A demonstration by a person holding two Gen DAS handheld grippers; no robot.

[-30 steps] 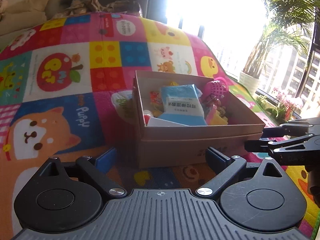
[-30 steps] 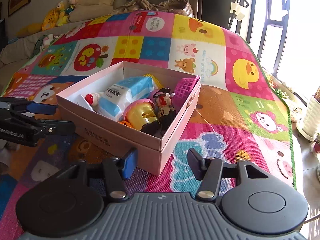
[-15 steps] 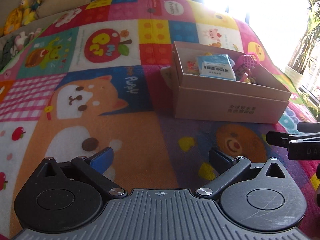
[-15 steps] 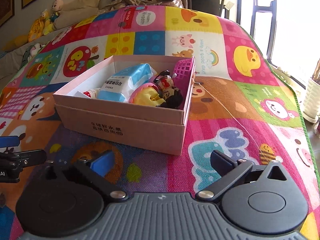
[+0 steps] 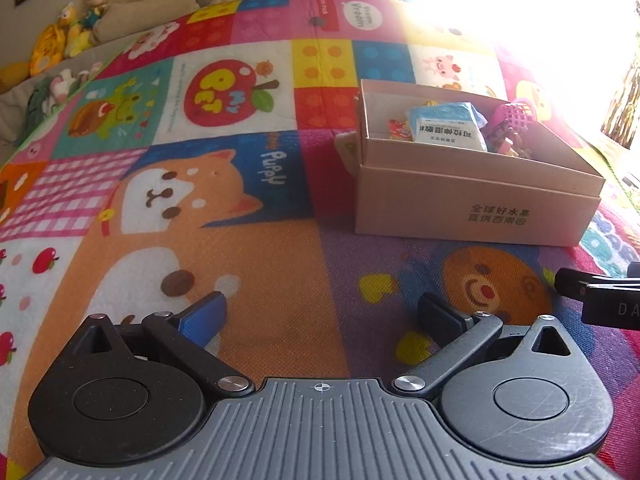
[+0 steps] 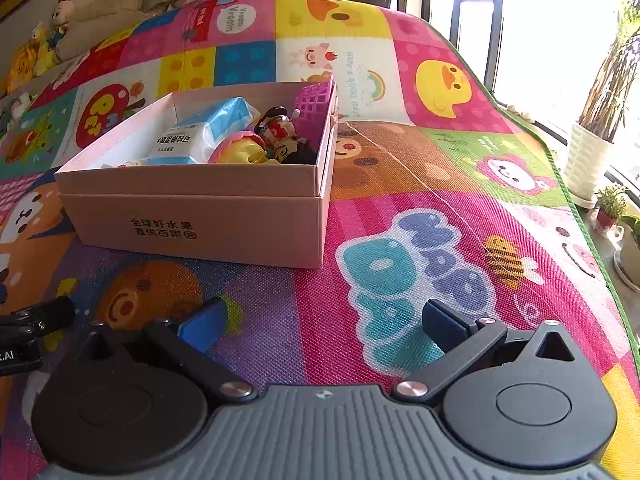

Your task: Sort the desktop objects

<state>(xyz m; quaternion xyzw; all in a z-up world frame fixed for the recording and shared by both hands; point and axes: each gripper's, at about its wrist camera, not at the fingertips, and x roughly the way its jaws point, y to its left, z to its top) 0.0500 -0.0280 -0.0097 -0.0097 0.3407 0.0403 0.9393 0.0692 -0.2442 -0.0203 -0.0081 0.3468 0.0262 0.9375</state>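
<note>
- Cardboard box (image 6: 192, 216) sits on the patterned play mat (image 6: 420, 216), ahead of both grippers; nothing loose shows on the mat near either one.
- Box contents, right wrist view: blue-and-white wipes pack (image 6: 200, 132), pink mesh basket (image 6: 316, 100) leaning at the far right corner, a small figurine (image 6: 280, 136), a yellow-and-pink toy (image 6: 244, 152). All lie inside the walls, below or just at the rim.
- Right gripper (image 6: 322, 324) — jaws spread wide, nothing between them, only mat below. The box lies ahead and to its left; the near right corner of the box is the closest part.
- Left gripper (image 5: 322, 316) — jaws likewise wide apart and empty. From here the box (image 5: 476, 204) lies ahead and to the right, well apart.
- Long axis of the box runs roughly across the right gripper's line of sight, printed long side facing it; in the left view it runs across and slightly away.
- Judgement: both grippers stand apart from the box, the right one somewhat nearer. Any reach into the box would have to go forward and over the near wall.
- Judgement: with everything visible already in the box, the sorting looks close to done — or the next item is out of view.
</note>
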